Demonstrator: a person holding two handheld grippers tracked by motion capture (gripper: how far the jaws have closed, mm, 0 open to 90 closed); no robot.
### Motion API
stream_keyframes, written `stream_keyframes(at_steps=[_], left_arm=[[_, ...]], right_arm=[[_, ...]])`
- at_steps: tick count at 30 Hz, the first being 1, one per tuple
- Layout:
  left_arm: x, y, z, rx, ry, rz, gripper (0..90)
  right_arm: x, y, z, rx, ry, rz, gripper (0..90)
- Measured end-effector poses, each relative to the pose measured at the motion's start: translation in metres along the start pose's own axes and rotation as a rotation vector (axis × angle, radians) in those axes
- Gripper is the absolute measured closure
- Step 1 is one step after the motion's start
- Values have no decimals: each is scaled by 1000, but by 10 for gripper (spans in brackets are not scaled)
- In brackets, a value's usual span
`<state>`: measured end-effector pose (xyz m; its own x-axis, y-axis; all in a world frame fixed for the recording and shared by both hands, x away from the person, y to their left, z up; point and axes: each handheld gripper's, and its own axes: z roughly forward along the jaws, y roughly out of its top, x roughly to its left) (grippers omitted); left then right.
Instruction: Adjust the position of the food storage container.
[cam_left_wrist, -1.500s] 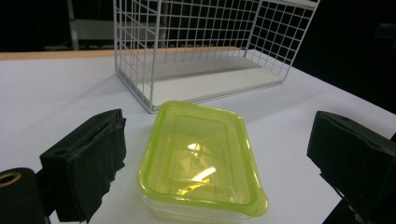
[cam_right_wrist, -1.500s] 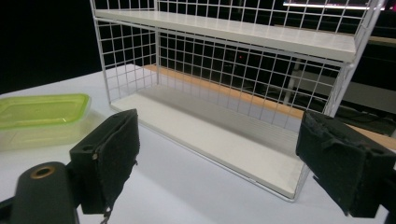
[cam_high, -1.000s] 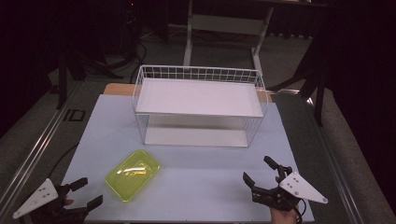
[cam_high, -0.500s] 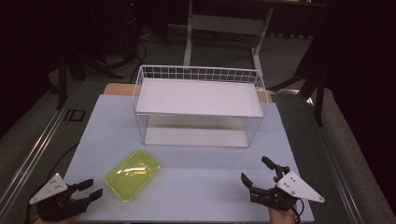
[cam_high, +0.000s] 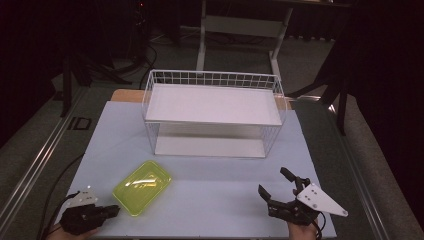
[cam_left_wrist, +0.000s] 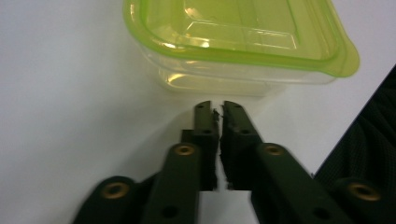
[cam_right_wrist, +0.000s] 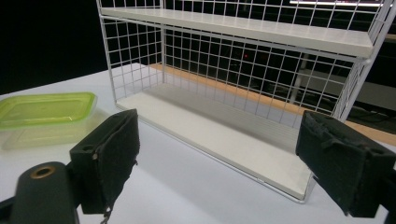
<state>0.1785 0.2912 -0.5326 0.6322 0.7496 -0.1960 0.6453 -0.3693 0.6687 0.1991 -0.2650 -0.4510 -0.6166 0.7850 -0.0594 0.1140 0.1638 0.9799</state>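
Down comes the left gripper (cam_high: 107, 212), jaws just snapped closed on nothing beside the yellow-green container (cam_high: 143, 186) at lower left; reopen before gripping. Right gripper (cam_high: 275, 187) gapes empty.

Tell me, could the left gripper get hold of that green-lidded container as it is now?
Probably not yet: the left gripper sits just short of the container with nothing between them, but its jaws have just closed together on nothing, so they would need to reopen first.
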Motion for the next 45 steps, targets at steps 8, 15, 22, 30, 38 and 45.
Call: stream_keyframes(at_steps=[8, 15, 22, 30, 38, 45], left_arm=[[5, 12, 11, 5, 6, -38, 900], [13, 21, 18, -9, 42, -53, 900], [22, 31, 19, -16, 72, -95, 900], [19, 27, 17, 19, 76, -153, 900], [24, 39, 25, -38, 69, -136, 900], [37, 55, 40, -47, 77, -148, 900]], right_arm=[[0, 0, -1, -3, 1, -4, 137], [-2, 0, -1, -6, 4, -4, 138], [-2, 0, -3, -12, -2, -12, 138], [-2, 0, -3, -8, -3, -17, 138], [-1, 0, -1, -3, 0, -20, 138], [-1, 0, -2, -5, 2, -20, 138]])
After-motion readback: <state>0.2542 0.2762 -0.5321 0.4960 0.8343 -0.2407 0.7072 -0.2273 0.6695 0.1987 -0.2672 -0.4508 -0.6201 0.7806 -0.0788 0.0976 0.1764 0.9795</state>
